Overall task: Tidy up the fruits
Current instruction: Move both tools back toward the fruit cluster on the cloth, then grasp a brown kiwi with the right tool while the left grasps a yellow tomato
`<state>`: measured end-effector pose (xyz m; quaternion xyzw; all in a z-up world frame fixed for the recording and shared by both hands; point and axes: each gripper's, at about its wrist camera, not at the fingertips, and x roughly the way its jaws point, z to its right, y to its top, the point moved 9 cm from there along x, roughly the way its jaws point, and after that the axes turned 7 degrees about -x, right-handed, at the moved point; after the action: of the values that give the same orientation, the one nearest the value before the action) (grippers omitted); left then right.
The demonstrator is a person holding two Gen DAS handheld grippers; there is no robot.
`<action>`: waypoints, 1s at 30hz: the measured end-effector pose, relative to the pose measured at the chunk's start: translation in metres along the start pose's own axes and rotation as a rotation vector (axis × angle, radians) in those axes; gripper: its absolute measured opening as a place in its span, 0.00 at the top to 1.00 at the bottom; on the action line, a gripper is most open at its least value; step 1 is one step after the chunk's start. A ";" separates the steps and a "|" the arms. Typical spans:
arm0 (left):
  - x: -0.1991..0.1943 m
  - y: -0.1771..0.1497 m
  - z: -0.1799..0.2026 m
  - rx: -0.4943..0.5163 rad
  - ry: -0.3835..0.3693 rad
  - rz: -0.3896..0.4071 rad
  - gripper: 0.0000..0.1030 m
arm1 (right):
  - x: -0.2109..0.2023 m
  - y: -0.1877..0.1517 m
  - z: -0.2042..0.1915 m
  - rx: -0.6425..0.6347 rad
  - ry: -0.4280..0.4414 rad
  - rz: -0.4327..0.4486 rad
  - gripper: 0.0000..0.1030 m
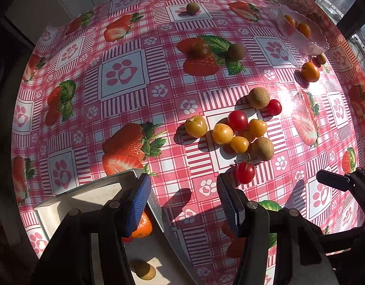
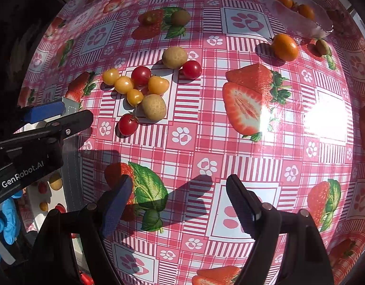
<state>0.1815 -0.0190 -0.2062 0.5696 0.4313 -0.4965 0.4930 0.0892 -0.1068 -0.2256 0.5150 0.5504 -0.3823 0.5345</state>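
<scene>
The table wears a glossy plastic cloth [image 2: 206, 123], pink checks printed with strawberries and paw marks, shining white where sun hits it on the right. Near its middle lies a cluster of small round fruits [image 1: 239, 130]: smooth yellow cherry tomatoes, shiny red ones, and matt tan balls with a rough skin. A bigger orange fruit [image 2: 285, 47] sits alone further right, just near a clear glass bowl [image 1: 308, 45] with wavy rim, which holds two orange fruits.

The left gripper [image 1: 183, 201] stands released, nothing between its ribbed blue pads; its left finger is above a white tray [image 1: 87, 197] with straight walls, where an orange citrus [image 1: 144, 225] and a tan ball [image 1: 145, 270] lie. The right gripper [image 2: 180, 204] hangs wide apart over bare cloth, also empty
</scene>
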 end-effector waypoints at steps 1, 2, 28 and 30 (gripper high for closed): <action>0.006 0.003 0.001 0.005 0.003 -0.010 0.43 | 0.002 0.002 0.000 -0.009 -0.005 0.005 0.18; 0.010 0.005 0.000 0.008 0.010 -0.014 0.43 | 0.004 0.005 0.000 -0.021 -0.010 0.010 0.18; 0.028 0.042 0.033 0.068 -0.081 0.068 0.76 | 0.012 0.057 -0.021 -0.062 0.137 0.105 0.73; 0.027 0.039 0.034 0.053 -0.098 0.070 0.76 | 0.008 0.055 -0.016 -0.039 0.146 0.109 0.73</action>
<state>0.2189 -0.0584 -0.2283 0.5724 0.3729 -0.5175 0.5153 0.1402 -0.0806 -0.2245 0.5603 0.5663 -0.3032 0.5229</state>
